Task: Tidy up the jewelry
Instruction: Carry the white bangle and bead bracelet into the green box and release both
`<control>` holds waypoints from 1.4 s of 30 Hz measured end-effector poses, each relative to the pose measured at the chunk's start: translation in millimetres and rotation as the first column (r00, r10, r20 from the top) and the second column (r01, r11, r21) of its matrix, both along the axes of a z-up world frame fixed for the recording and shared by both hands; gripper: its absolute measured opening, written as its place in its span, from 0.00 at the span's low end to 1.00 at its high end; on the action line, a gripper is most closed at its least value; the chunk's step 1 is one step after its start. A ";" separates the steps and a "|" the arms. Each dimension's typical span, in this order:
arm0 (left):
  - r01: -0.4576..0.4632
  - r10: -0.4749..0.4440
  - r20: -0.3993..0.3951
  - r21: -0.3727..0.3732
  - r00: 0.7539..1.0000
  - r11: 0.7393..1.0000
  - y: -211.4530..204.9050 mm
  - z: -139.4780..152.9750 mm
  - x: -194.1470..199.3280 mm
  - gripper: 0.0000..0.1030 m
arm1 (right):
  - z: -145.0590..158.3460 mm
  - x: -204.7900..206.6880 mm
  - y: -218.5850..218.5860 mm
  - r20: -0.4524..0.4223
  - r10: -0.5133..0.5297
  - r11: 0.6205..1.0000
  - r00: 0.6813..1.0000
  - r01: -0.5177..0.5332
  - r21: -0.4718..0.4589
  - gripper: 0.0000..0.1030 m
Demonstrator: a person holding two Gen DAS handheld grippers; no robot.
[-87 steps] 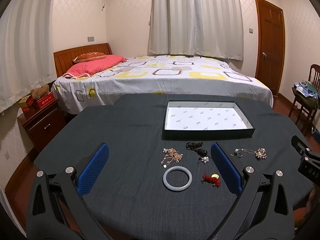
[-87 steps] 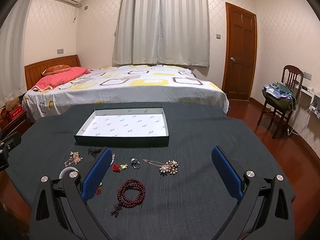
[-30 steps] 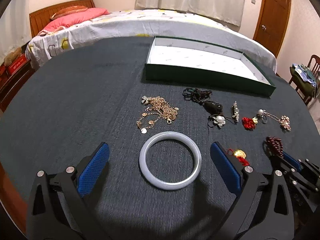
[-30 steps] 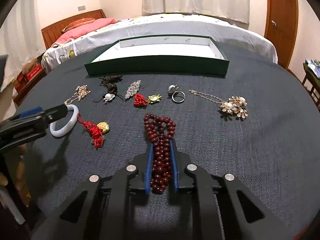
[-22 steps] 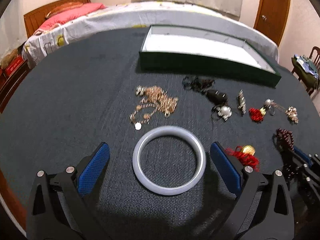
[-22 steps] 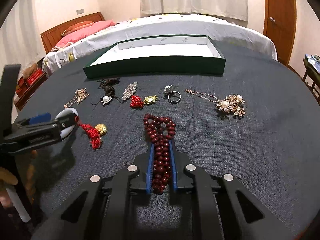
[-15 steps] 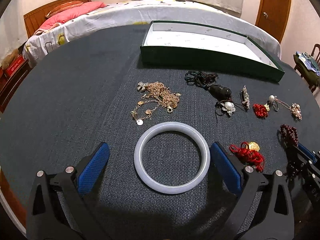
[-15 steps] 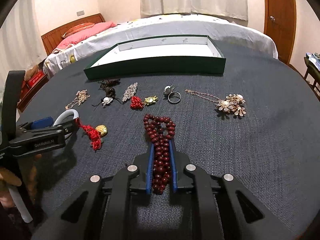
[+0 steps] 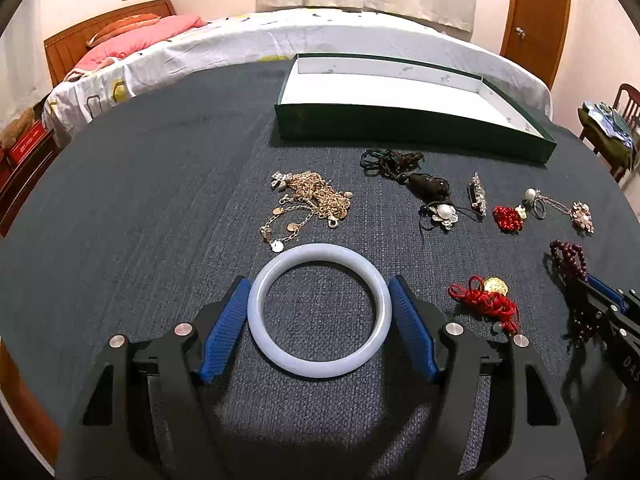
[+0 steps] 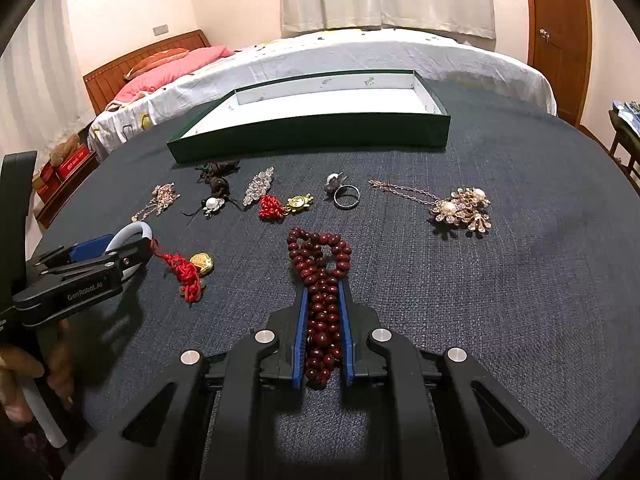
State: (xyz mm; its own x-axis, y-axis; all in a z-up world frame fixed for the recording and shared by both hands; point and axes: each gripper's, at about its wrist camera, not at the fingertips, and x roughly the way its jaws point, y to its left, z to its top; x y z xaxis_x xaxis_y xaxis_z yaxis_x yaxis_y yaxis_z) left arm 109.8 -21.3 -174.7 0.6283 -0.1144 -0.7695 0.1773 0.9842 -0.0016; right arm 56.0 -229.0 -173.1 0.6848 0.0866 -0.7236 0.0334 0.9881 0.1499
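My left tongs [image 9: 319,312]: the two blue pads sit tight on each side of the white bangle [image 9: 319,366]. I am holding it.
White bangle: it lies flat on the dark table cloth [image 9: 140,200], near the front edge, a bit left of the middle.
My right tongs [image 10: 323,312]: the pads are close together and pinch the dark red bead bracelet [image 10: 320,280]. I am holding it.
Dark red bead bracelet: part sits between my pads, and the looped end sticks out past them and lies on the cloth. It is near the front edge, toward the right.
Red knot charm with a gold piece [image 9: 486,300]: on the cloth between my two tongs, touching neither.
Gold chain pile [image 9: 312,202]: just behind the bangle, toward the middle of the table.
Dark cord necklace [image 9: 408,172]: in front of the box, with a pearl flower [image 9: 444,213] at its near end.
Sparkly clip [image 10: 259,185]: right of the dark cord.
Small red knot with a gold charm [image 10: 280,205]: right of the clip.
Silver ring [image 10: 346,197]: a little more to the right.
Pearl flower brooch on a chain [image 10: 460,210]: toward the right edge of the table.
Green box [image 9: 400,128]: open, white inside, at the back edge of the table.
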 end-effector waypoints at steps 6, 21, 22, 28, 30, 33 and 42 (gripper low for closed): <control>-0.002 0.002 0.022 0.011 1.000 1.000 -0.5 6.1 -8.4 0.67 | 7.4 -1.5 -1.6 0.030 -0.003 1.000 1.000 0.003 0.000 0.11; -0.012 0.014 0.101 -0.019 0.995 1.000 2.2 42.7 -14.9 0.67 | 33.5 -6.2 -5.6 0.094 -0.015 0.999 0.995 0.011 0.039 0.10; -0.013 0.016 0.108 -0.023 0.994 1.000 2.4 46.4 -14.7 0.67 | 38.2 -6.6 -5.3 0.106 -0.015 0.999 0.994 0.011 0.036 0.10; -0.006 0.013 0.156 -0.048 0.988 0.999 -1.9 72.7 -11.7 0.67 | 69.2 -4.6 -7.5 0.183 -0.020 0.999 0.983 0.015 0.032 0.10; 0.002 0.007 0.179 -0.055 0.984 0.999 -4.5 83.3 -9.0 0.67 | 83.0 0.1 -10.1 0.217 -0.024 0.999 0.976 0.017 0.033 0.10; 0.019 -0.005 0.206 -0.066 0.978 0.998 -11.3 99.6 1.9 0.67 | 99.2 9.3 -13.2 0.260 -0.023 1.000 0.965 0.019 0.020 0.10; 0.051 -0.021 0.279 -0.100 0.960 0.994 -35.2 128.2 64.8 0.67 | 141.8 72.1 -27.3 0.381 -0.026 0.999 0.924 0.032 -0.010 0.10</control>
State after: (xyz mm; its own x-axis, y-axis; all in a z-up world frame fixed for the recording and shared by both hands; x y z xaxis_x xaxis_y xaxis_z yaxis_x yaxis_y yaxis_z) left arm 174.6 -56.5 -46.5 0.8089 -0.2118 -0.5485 0.2207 0.9740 -0.0507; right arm 128.1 -256.3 -31.2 0.9111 0.0536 -0.4087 0.0054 0.9899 0.1417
